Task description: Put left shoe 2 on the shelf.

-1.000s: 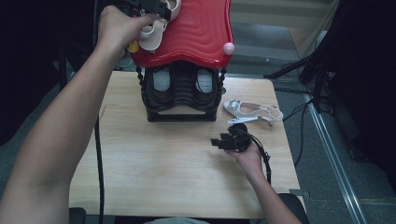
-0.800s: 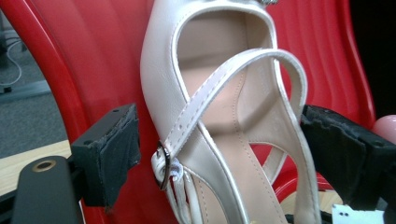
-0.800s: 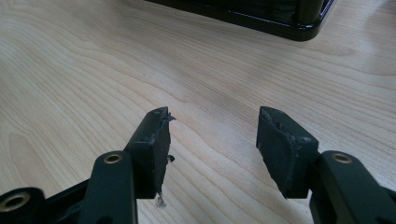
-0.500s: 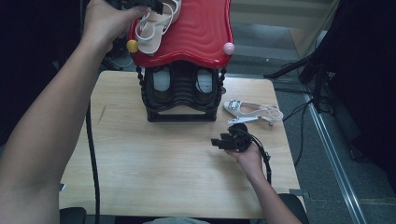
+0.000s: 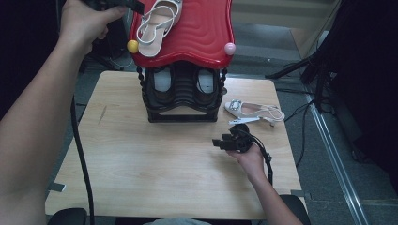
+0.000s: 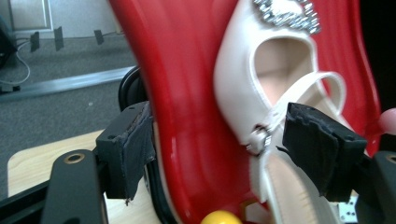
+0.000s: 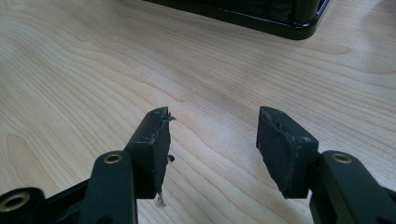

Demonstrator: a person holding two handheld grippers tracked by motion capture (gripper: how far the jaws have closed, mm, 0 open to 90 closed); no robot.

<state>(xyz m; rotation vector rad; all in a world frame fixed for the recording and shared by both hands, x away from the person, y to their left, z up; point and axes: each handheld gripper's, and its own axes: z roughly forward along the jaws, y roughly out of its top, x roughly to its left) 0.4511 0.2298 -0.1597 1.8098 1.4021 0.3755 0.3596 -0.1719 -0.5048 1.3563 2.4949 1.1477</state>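
Left claw [image 6: 219, 154] up at the far left, over the red top [image 5: 202, 33] of the shoe rack [image 5: 183, 101]. Jaws wide, nothing gripped. Sandal [image 5: 157, 26] lying flat on that red top, near its left edge, toe pointing far, straps toward the near end, just above the yellow ball [image 5: 133, 46]. In the left gripper view, sandal's [image 6: 261, 84] strap buckle sits between the open pads [image 6: 322, 149], one pad out past the rack's red edge, the other over the insole; touching or not, cannot tell. Looks like either just let go or lined up to pinch at the strap, can't say which from this.

Second sandal [image 5: 253, 111] lying on its side on the desk [image 5: 141, 173], right of the rack, straps trailing right. Probably the pair's mate, waiting for its turn.

Right claw [image 5: 224, 142] parked low over the desk, near right, aimed left, close to that second sandal. Jaws wide in its own view [image 7: 212, 140], bare wood between them, rack's black base at the far edge. Idle, likely kept out of the way while the left hand [image 5: 87, 23] works high.

Lower black shelves of the rack holding something grey; too dark to identify.
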